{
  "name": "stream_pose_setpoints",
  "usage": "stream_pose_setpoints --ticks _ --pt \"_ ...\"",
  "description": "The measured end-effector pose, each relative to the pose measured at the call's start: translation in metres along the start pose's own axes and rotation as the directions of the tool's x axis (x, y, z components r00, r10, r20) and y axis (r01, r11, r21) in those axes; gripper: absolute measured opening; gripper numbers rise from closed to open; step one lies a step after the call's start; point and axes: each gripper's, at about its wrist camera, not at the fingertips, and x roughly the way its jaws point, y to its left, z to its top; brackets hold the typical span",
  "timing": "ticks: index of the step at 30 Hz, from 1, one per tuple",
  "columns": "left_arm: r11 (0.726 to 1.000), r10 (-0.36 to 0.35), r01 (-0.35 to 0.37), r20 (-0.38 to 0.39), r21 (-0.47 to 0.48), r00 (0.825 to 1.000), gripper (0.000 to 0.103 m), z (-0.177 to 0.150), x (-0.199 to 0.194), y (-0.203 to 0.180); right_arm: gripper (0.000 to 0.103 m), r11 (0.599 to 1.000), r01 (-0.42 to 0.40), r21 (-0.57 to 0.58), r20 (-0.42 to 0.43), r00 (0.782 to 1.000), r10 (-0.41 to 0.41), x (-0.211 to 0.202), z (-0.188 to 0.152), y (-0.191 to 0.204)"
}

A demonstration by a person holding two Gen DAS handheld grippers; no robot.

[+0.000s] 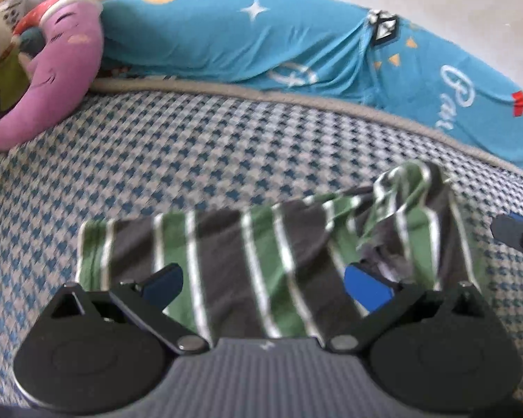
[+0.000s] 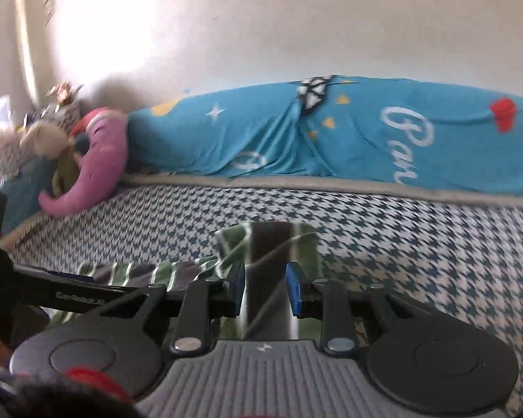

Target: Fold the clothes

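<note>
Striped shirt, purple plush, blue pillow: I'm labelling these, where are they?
Striped shirt (image 1: 226,244), left wrist view, flat middle.
Purple plush (image 2: 103,163), right wrist view, its body.
Blue pillow (image 1: 209,35), left wrist view, left half.

Bed (image 1: 157,160) with blue-and-white houndstooth cover: striped green/grey garment (image 1: 247,264) partly flat, bunched at its right end, near the front edge; long teal printed pillow (image 1: 261,41) along the far edge by the wall; pink plush (image 1: 66,62) at the far-left corner.
</note>
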Motion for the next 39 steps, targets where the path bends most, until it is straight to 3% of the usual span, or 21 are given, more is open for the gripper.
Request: stream_pose_setpoints --ticks 3,10,21,29,33,39 --pt "1.0 -0.01 0.01 0.019 0.005 1.0 0.103 0.002 0.001 -0.014 0.027 0.999 0.017 0.027 -0.04 0.999 -0.016 -0.001 -0.007 -0.005" --pt "0.998 -0.056 0.058 0.071 -0.025 0.996 0.103 0.006 0.0 -0.035 0.026 0.999 -0.006 -0.031 -0.109 0.994 0.002 0.008 -0.02 -0.003" --pt "0.997 -0.079 0.078 0.102 0.014 0.992 0.103 0.027 0.027 -0.066 0.026 0.998 -0.014 -0.062 -0.147 0.989 0.004 0.02 -0.027 -0.007" --pt "1.0 -0.026 0.026 0.034 0.006 0.999 0.103 0.033 0.066 -0.065 0.028 0.998 -0.012 -0.061 -0.221 0.975 -0.001 0.037 -0.039 -0.014" --pt "1.0 -0.016 0.016 -0.001 0.001 1.0 0.103 0.032 0.08 -0.063 0.028 0.999 -0.02 -0.038 -0.229 0.973 0.011 0.039 -0.041 -0.015" --pt "1.0 0.002 -0.002 -0.035 0.01 0.999 0.103 0.031 0.092 -0.066 0.028 0.996 -0.004 -0.095 -0.238 0.971 -0.018 0.038 -0.047 -0.004"
